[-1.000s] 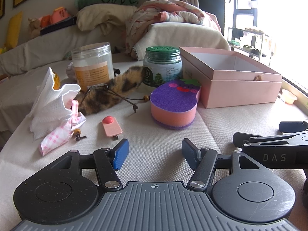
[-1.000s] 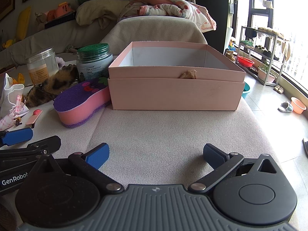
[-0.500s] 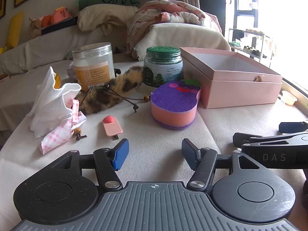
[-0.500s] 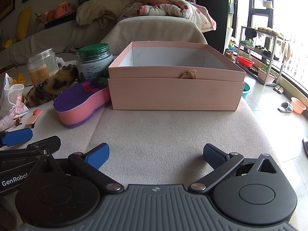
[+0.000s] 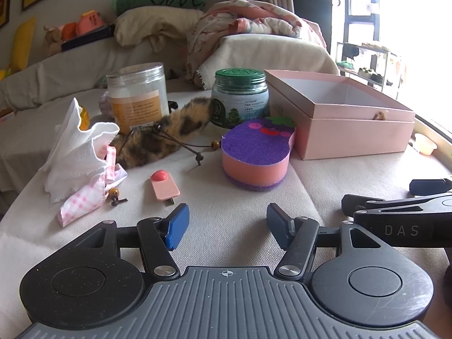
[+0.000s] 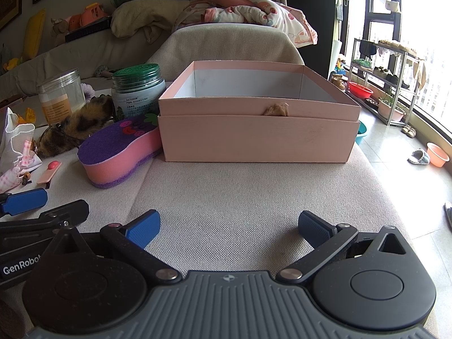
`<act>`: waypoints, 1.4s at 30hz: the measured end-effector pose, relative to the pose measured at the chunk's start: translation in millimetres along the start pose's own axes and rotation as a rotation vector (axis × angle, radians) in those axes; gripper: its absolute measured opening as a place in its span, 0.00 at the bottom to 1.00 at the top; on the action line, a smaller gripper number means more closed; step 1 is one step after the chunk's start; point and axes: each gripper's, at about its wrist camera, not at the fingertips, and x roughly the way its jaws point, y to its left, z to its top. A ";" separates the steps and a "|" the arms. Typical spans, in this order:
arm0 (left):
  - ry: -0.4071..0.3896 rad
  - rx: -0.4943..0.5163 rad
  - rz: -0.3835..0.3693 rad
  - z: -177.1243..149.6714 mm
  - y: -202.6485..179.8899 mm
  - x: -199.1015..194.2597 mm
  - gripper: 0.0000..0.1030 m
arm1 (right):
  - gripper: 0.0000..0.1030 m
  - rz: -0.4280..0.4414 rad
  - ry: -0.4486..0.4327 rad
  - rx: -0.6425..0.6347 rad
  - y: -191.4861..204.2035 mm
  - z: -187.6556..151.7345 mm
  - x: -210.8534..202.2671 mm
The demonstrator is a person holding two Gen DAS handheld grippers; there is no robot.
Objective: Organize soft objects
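Spotted no real movement since a second earlier, neither of claws nor of goods on the desk [image 6: 240,197].

Nearest: found left claw [image 5: 227,221] spread apart and empty, low over bare cloth; found right claw [image 6: 228,226] likewise spread apart, empty, just beside the left and facing the pink box [image 6: 257,138].

Judged the task hardly begun: saw no soft item gripped, and none visible inside the box, though could not see its floor.

Next out, on the left: noted a pink hair clip [image 5: 164,187], a gingham cloth [image 5: 84,200] and a crumpled white tissue [image 5: 76,155], all loose on the desk.

Further: placed the aubergine sponge [image 5: 255,155] lying flat, purple face up, between left claw and box. Read its long axis as running from near-left to far-right, leafy end pointing at the box and touching or nearly touching its wall.

Behind it: placed the furry pouch [image 5: 166,135] lying lengthwise, long axis also near-left to far-right, far end against the green-lidded jar [image 5: 240,99], with the clear jar [image 5: 138,96] just behind.

Left to do, by this judgement: lifting sponge, pouch and cloths into the box.
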 end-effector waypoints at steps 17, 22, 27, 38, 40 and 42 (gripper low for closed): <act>-0.005 0.004 0.008 -1.4 -0.4 -0.9 0.65 | 1.00 0.004 -0.004 0.002 -0.2 -0.8 -2.2; -0.024 0.023 -0.004 -6.3 -2.1 -5.1 0.56 | 1.00 0.007 -0.005 0.005 -0.9 -0.5 -2.4; 0.018 0.037 -0.089 1.0 11.0 -8.3 0.55 | 1.00 0.024 0.118 -0.016 -2.3 12.6 -0.6; -0.074 -0.112 0.008 63.1 159.3 -28.6 0.52 | 0.96 0.150 0.255 -0.181 15.4 34.9 3.0; -0.020 -0.211 -0.015 73.7 191.0 -20.6 0.52 | 0.94 0.143 0.151 -0.205 28.4 46.4 -9.4; -0.009 -0.340 -0.088 77.9 218.6 -15.5 0.52 | 0.94 0.150 0.003 -0.201 40.4 68.0 -29.2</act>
